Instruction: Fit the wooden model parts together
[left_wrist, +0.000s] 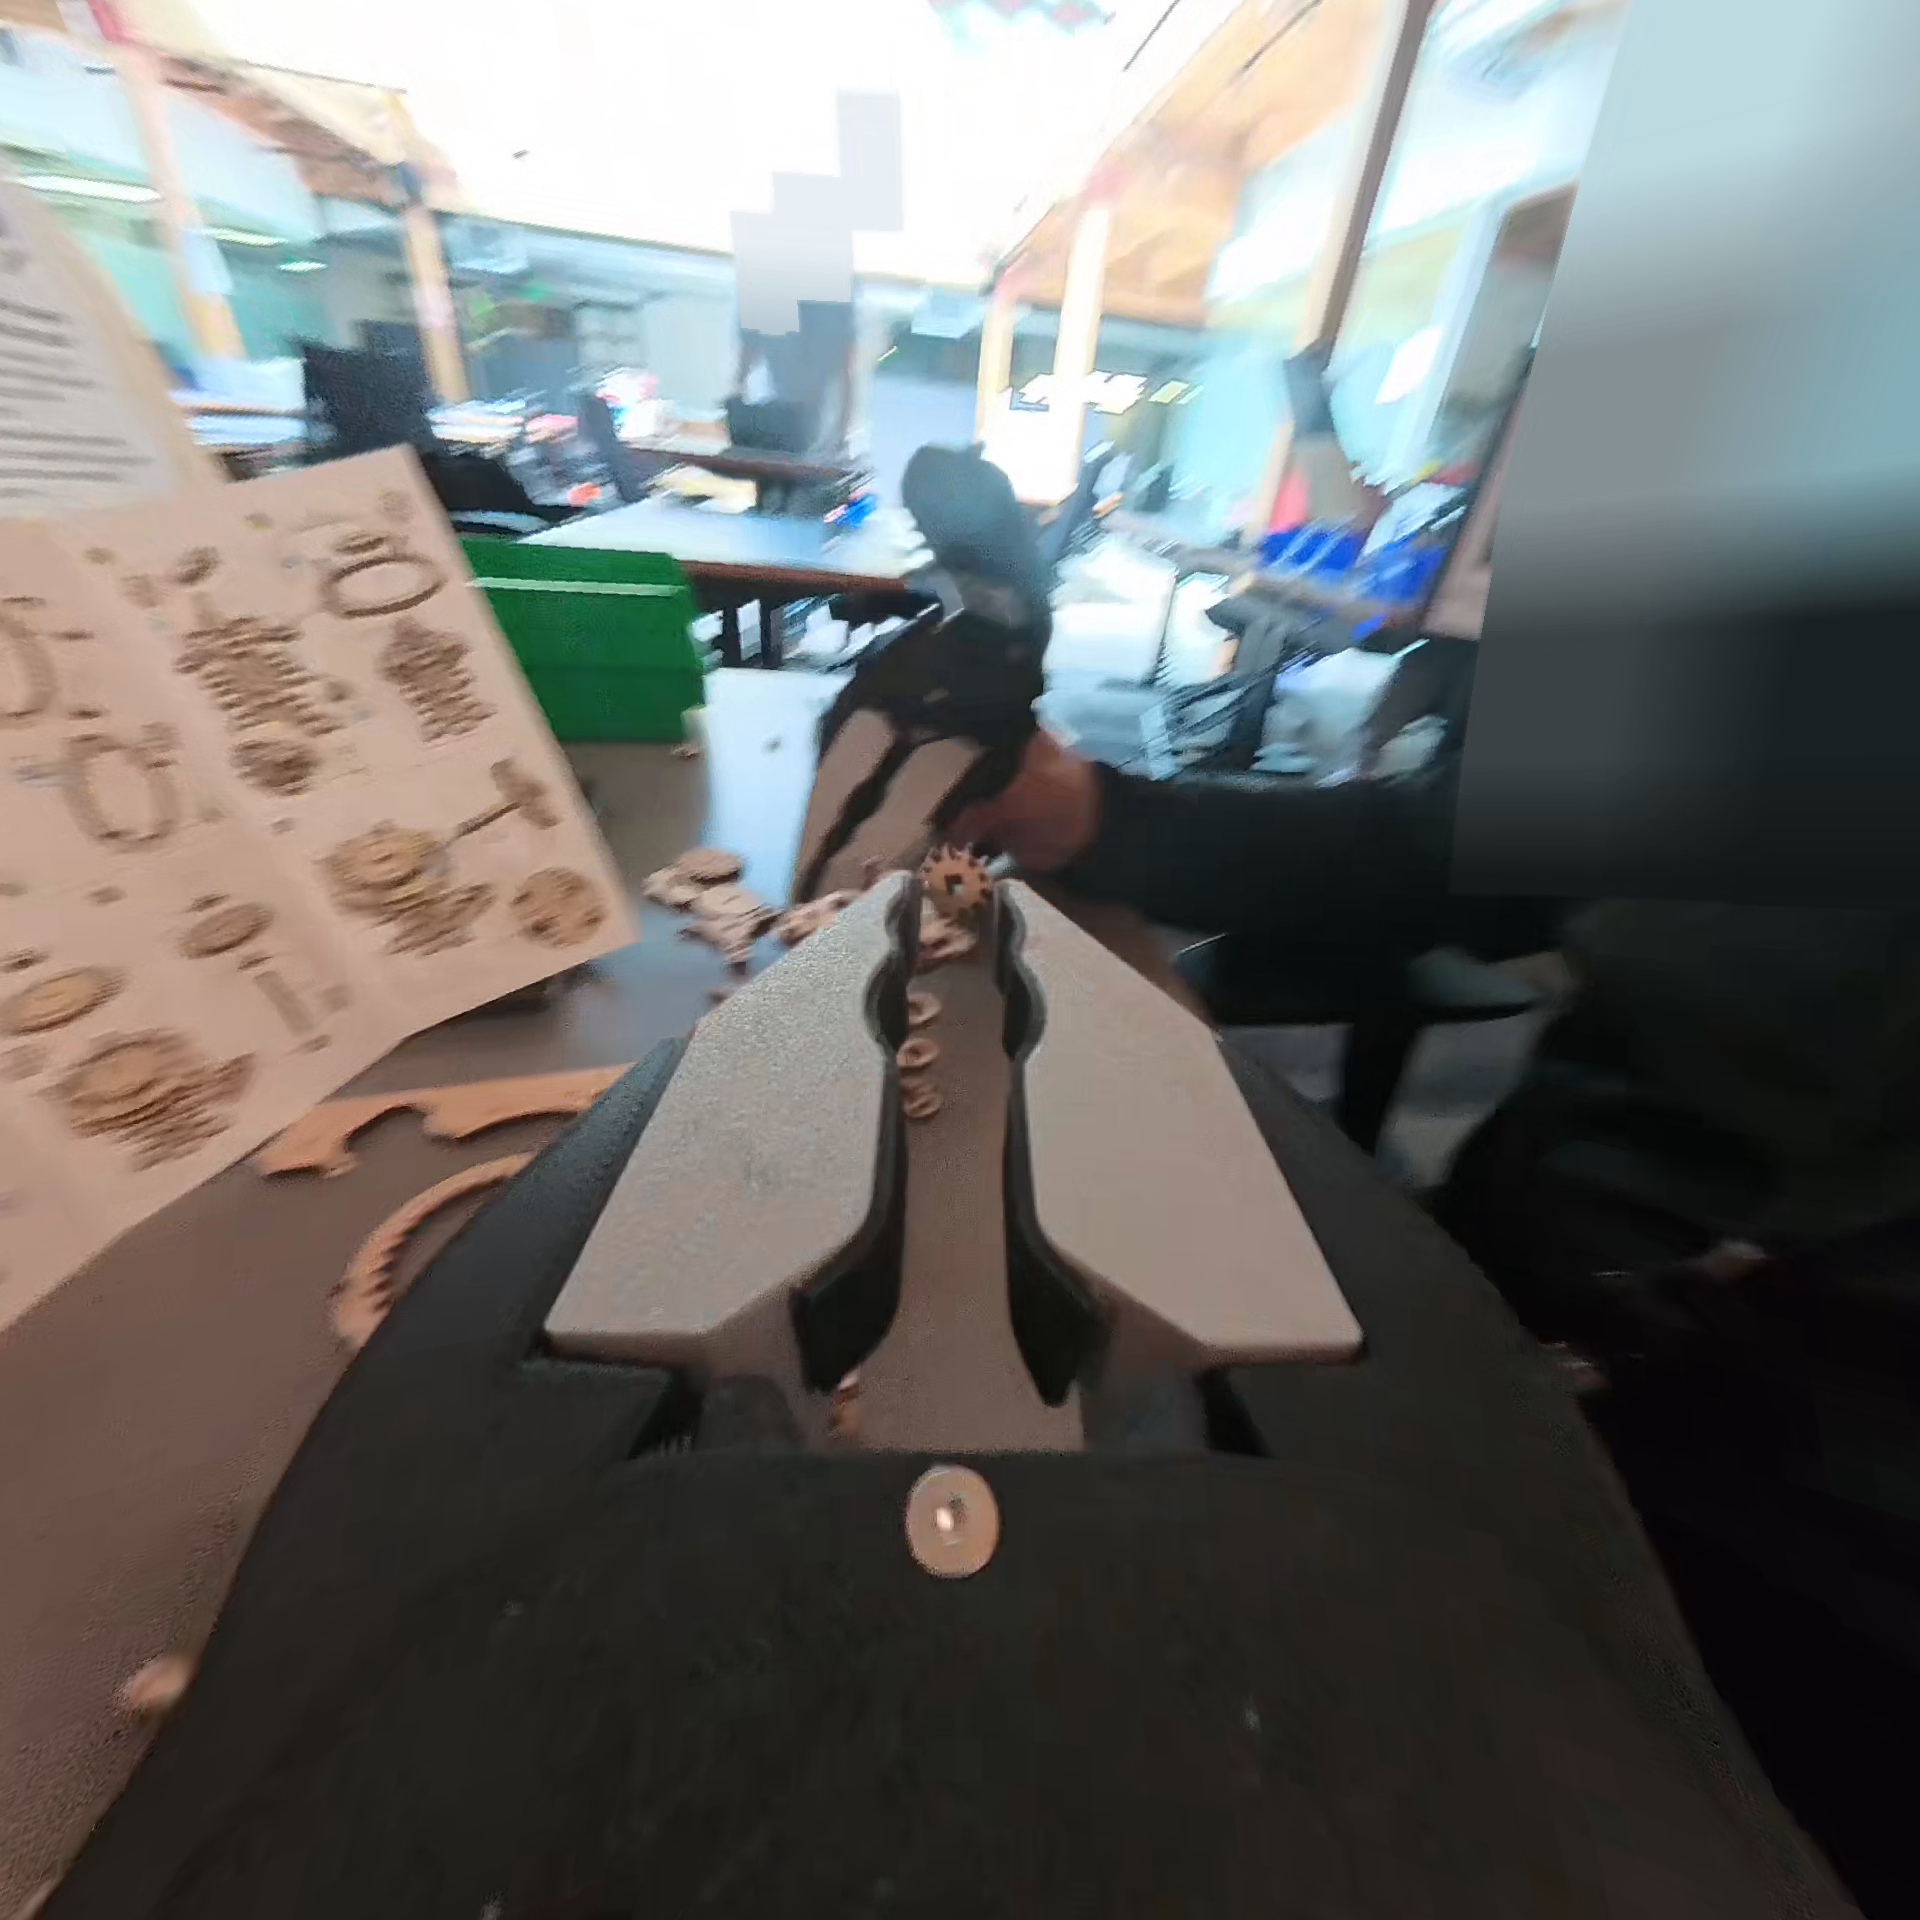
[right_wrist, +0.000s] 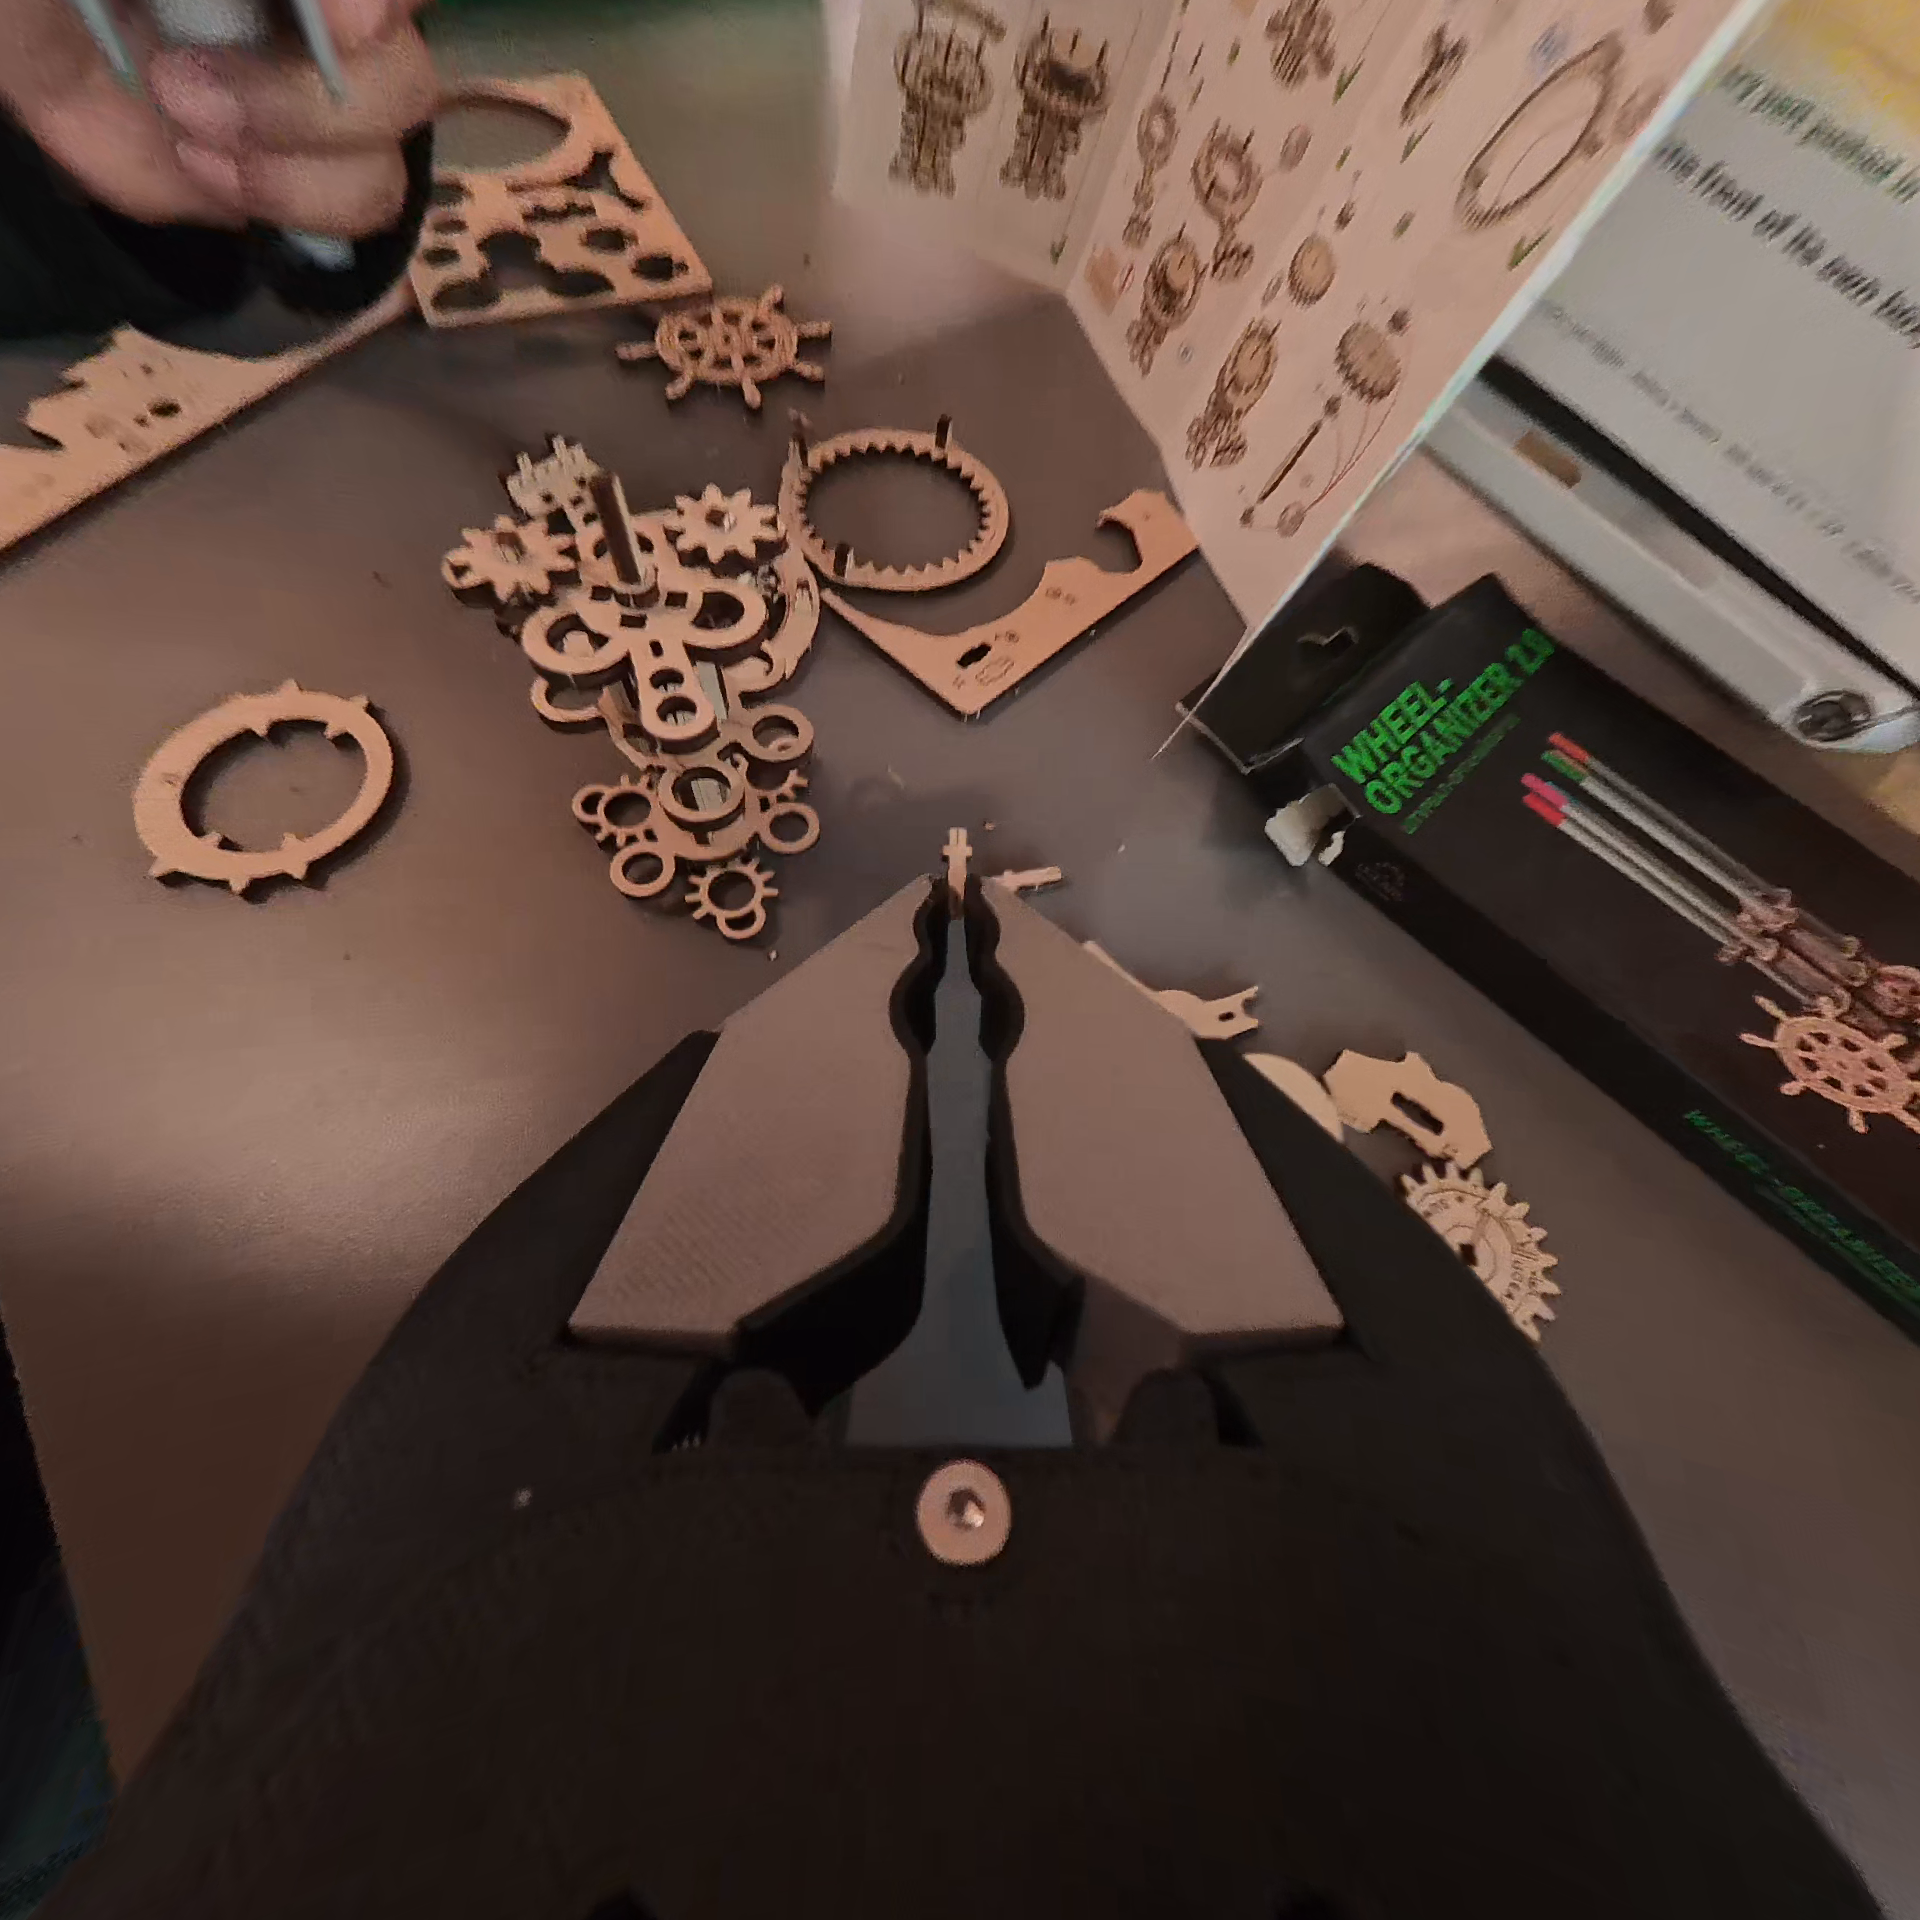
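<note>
My left gripper (left_wrist: 957, 891) is shut on a small wooden gear (left_wrist: 956, 883), held upright at the fingertips above the table. My right gripper (right_wrist: 954, 896) is shut on a thin wooden cross-shaped pin (right_wrist: 956, 860) that sticks out past the tips, low over the dark table (right_wrist: 312, 1039). A partly built stack of wooden gears and ringed plates (right_wrist: 655, 665) lies just ahead and to the left of it. In the left wrist view the right gripper (left_wrist: 883, 790) points down at the table, with a hand (left_wrist: 1039, 810) behind it.
A toothed ring (right_wrist: 894, 509), a plain ring (right_wrist: 265, 795), a ship's wheel (right_wrist: 732, 348) and cut-out sheets (right_wrist: 551, 208) lie around the stack. A loose gear (right_wrist: 1486, 1247) and small parts lie on the right. An instruction leaflet (right_wrist: 1299, 260) and a black box (right_wrist: 1558, 831) stand at the right. The left gripper's tips are roughly 20 cm from the right gripper's.
</note>
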